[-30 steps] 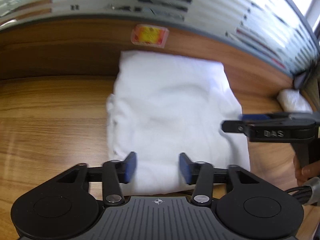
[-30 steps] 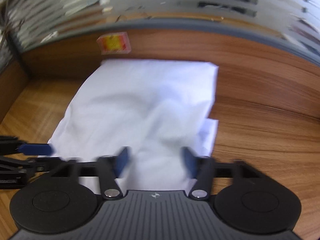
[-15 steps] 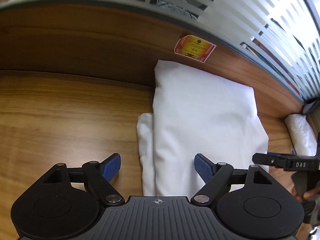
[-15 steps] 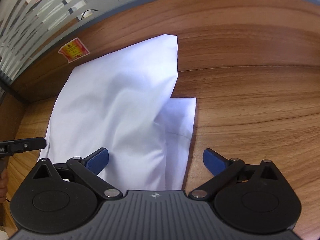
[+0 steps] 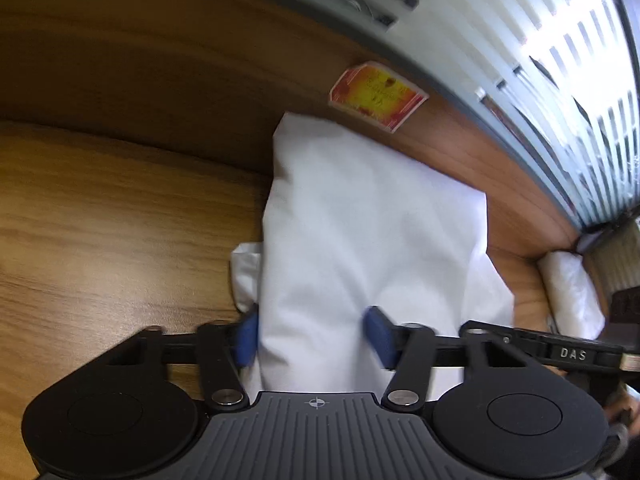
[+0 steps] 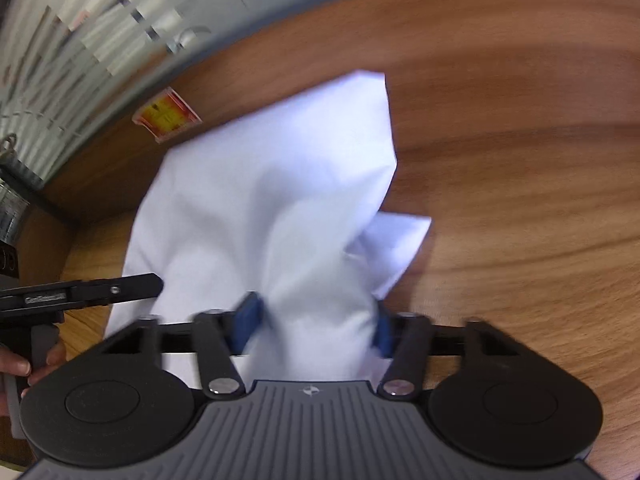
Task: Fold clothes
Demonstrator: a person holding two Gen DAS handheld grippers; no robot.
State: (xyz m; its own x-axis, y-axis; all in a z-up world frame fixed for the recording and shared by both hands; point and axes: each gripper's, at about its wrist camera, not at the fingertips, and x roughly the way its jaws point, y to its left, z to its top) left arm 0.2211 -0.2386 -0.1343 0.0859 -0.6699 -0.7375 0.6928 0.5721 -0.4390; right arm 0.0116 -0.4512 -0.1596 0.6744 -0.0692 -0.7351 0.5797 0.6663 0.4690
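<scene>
Left gripper [image 5: 312,334] low at the near edge, blue pads [image 5: 245,338] squeezing a bunched fold of the white garment [image 5: 360,240]. Right gripper [image 6: 314,322] alongside, pinching the same cloth, which lies folded on the wooden table [image 5: 100,240], far end against the back panel below a red-yellow sticker [image 5: 376,96].

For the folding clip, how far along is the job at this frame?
Done: the white garment is already folded into a narrow panel on the wooden table. In hand: the left gripper and right gripper each have the near edge bunched between their blue pads, apparently gripping it. Left: the fold away toward the wall, and a flap sticking out on the right.
</scene>
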